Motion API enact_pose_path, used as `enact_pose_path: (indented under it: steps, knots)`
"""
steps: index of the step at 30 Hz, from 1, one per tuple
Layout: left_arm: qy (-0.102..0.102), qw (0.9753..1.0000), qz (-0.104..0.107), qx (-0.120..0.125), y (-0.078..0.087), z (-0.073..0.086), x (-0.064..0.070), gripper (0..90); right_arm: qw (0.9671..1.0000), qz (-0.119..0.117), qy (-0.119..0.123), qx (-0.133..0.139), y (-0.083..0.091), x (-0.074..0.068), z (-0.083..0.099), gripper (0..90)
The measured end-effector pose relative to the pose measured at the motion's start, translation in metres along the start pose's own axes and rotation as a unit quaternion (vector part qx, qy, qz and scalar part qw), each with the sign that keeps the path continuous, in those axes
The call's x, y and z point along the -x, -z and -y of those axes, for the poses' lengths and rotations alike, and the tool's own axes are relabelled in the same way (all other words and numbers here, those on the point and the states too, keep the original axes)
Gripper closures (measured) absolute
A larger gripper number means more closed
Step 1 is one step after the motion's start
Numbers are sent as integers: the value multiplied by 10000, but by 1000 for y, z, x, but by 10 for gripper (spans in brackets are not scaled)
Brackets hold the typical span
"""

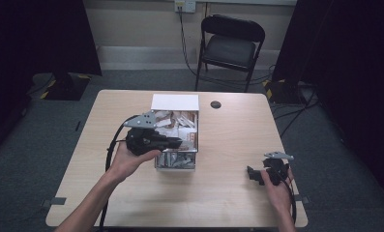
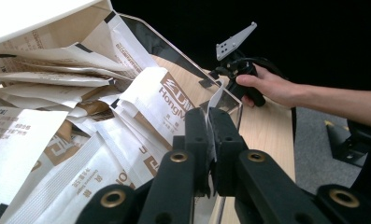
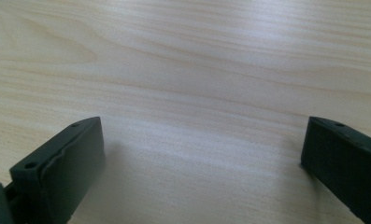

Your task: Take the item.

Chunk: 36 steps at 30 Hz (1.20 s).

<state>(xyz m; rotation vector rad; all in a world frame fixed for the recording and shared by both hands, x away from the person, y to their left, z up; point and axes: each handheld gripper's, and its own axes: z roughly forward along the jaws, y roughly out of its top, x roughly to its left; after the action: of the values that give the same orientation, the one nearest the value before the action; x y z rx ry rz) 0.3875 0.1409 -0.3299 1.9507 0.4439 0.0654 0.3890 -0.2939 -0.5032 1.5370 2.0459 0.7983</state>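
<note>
A clear plastic box (image 1: 176,163) stands mid-table, holding several white and brown paper sachets (image 1: 176,126), with a white flap (image 1: 175,102) at its far end. My left gripper (image 1: 179,143) reaches over the box from the left. Its jaws are shut (image 2: 209,119) on a thin white sachet (image 2: 217,94) seen edge-on by the box's clear corner (image 2: 232,100). More sachets (image 2: 150,100) lie heaped to the left. My right gripper (image 1: 251,175) rests low on the table at the front right. Its fingers (image 3: 61,158) stand wide apart over bare wood, holding nothing.
The light wooden table (image 1: 228,140) has a round black cable hole (image 1: 215,104) behind the box. A black folding chair (image 1: 230,46) stands beyond the far edge. Dark curtains hang on both sides, and cables run across the floor.
</note>
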Motion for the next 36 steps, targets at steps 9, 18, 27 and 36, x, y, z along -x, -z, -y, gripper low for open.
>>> enact_pose_path:
  steps: [9, 18, 27, 36]
  knots:
    - [182, 9997, 16, 148, 4, 1, -5, 895, 10000, 1, -1, -1, 0, 0, 0, 0]
    - [354, 9990, -88, 266, 9, -1, -8, 900, 10000, 1, -1, -2, 0, 0, 0, 0]
    - [337, 9981, -250, 442, 19, -1, -9, 900, 10000, 0, -1, 0, 0, 0, 0, 0]
    - [379, 9976, -285, 506, 23, -1, -10, 900, 10000, 1, -1, -1, 0, 0, 0, 0]
